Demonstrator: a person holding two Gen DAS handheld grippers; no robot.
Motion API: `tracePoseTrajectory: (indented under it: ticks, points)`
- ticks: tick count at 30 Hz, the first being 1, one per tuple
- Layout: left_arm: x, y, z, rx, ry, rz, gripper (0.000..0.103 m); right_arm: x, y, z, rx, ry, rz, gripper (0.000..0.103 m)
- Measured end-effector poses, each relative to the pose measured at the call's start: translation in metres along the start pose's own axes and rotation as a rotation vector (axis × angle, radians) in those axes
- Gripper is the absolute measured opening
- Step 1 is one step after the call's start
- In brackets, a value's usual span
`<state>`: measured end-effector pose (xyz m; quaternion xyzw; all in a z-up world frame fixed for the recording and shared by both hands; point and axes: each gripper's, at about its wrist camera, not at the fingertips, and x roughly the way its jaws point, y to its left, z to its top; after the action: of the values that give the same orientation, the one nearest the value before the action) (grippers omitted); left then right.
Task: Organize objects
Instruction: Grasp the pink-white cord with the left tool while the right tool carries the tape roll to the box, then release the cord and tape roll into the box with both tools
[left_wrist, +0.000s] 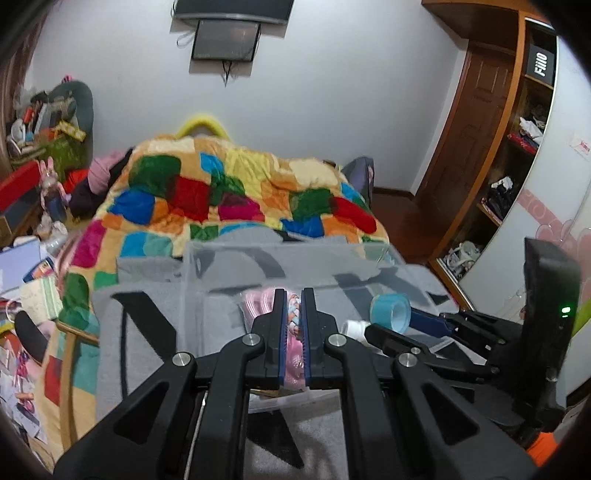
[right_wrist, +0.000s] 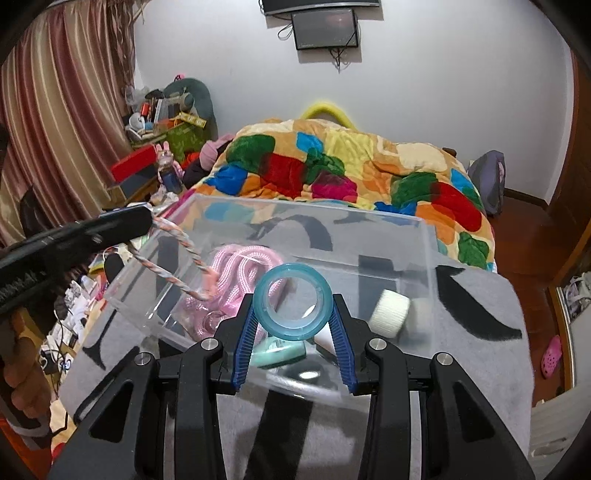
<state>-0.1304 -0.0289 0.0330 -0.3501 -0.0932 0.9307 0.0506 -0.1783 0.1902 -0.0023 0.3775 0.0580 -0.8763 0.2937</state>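
Mid-loading: your right gripper (right_wrist: 293, 314) clamps the blue tape roll (right_wrist: 293, 302) over the clear bin (right_wrist: 424, 236); left gripper (left_wrist: 294, 314) pinches the braided cord (right_wrist: 177, 240). Next, lower and release both inside.

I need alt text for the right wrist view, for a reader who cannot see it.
The right gripper holds a blue tape roll upright over a clear plastic box on a grey mat. Inside lie pink rope and a white roll. At left, the left gripper holds a braided cord.
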Motion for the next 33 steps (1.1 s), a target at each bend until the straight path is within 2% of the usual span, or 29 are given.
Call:
tracePoseTrajectory:
  ticks: [5,8,9,12,15,18,22,25,26,32,33]
  points:
    - [0.021,0.007,-0.013,-0.015,0.082,0.015,0.006,0.011,0.007,-0.002,-0.029,0.021,-0.007,0.037]
    - [0.018,0.009,-0.018,-0.009,0.088,0.019,0.015,0.011,0.009,-0.004,-0.042,0.023,-0.014,0.044]
    - [0.016,0.008,-0.019,-0.006,0.084,0.019,0.023,0.009,0.008,-0.005,-0.043,0.016,-0.016,0.045]
    - [0.003,0.005,-0.019,0.017,0.054,0.034,0.039,0.000,0.009,-0.005,-0.055,-0.001,-0.024,0.047]
    - [-0.011,0.002,-0.019,0.039,0.022,0.045,0.050,-0.013,0.011,-0.006,-0.071,-0.022,-0.031,0.049]
    - [-0.025,-0.001,-0.022,0.058,-0.007,0.065,0.059,-0.028,0.010,-0.009,-0.073,-0.052,-0.038,0.058]
    - [-0.039,-0.005,-0.030,0.083,-0.032,0.090,0.066,-0.045,0.007,-0.015,-0.061,-0.076,-0.038,0.066]
    - [-0.047,-0.007,-0.039,0.085,-0.043,0.095,0.076,-0.057,0.005,-0.022,-0.051,-0.090,-0.039,0.076]
    - [-0.050,-0.008,-0.042,0.087,-0.048,0.098,0.079,-0.060,0.004,-0.024,-0.050,-0.095,-0.039,0.077]
    - [-0.057,-0.015,-0.059,0.085,-0.053,0.088,0.081,-0.078,0.006,-0.043,-0.048,-0.108,-0.032,0.079]
    - [-0.057,-0.015,-0.061,0.079,-0.052,0.084,0.085,-0.079,0.006,-0.046,-0.043,-0.109,-0.031,0.080]
